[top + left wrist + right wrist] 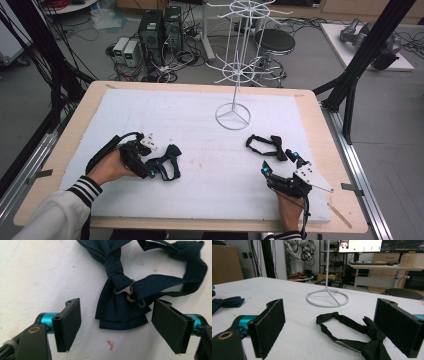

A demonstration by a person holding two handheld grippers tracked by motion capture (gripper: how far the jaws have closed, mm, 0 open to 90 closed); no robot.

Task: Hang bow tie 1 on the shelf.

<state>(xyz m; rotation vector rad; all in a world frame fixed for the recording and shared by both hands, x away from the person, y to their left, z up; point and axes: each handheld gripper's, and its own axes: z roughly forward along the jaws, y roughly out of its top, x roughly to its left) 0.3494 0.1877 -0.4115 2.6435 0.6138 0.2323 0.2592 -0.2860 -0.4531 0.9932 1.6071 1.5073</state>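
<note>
A navy bow tie (169, 161) with its strap lies on the white sheet at the left; in the left gripper view the navy bow tie (120, 307) shows its metal hook clasp (130, 293). My left gripper (116, 325) stands open just over it, jaws on either side of the bow's lower edge. A black bow tie (267, 145) lies at the right, seen close as the black bow tie (352, 336). My right gripper (281, 162) stands open just behind it, the right gripper (329, 330) holding nothing. A white wire display stand (233, 116) rises at the middle back.
The white sheet (200, 125) covers a wooden table (90, 100). Black frame posts (357, 65) stand at the right and left edges. Computers, cables and a stool (274, 42) sit on the floor beyond. A small orange scrap (110, 344) lies near the left jaws.
</note>
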